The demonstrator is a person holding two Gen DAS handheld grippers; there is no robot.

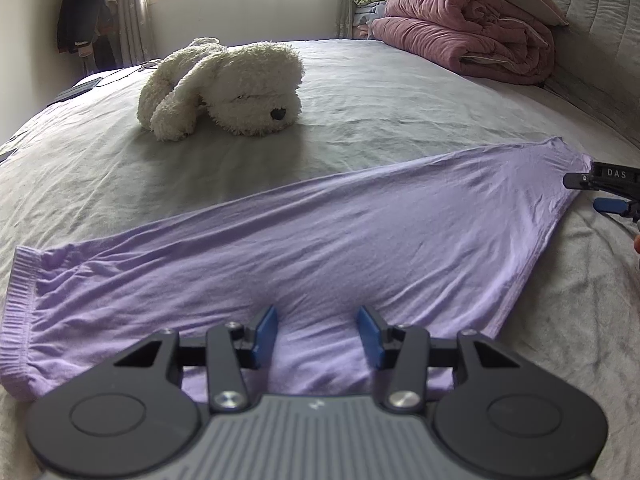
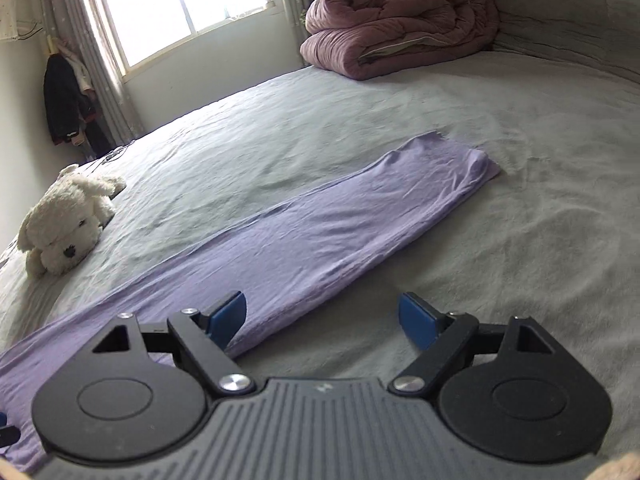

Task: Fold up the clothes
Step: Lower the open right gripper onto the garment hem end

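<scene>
Lilac garment laid flat on a bed, two sets of tongs over it, both spread.

Wide bed w/ wrinkled grey-green sheet [image 1: 360, 92] fills both views. Rolled dusty-pink quilt [image 1: 464, 36] sits at the far end by the padded headboard. Long pale lilac knit garment [image 1: 280, 240] lies flat across the near part of the bed, folded into a narrow strip, ribbed hem at the left end in the left view. Fluffy cream-white toy dog [image 1: 224, 88] lies on the sheet beyond it, well apart. Left tongs [image 1: 318, 334], black w/ blue pads, hover over the garment's near edge, spread, gripping nothing. Right tongs [image 2: 322, 318] spread wide, straddling the garment's long edge, one pad over cloth, other over sheet.
</scene>
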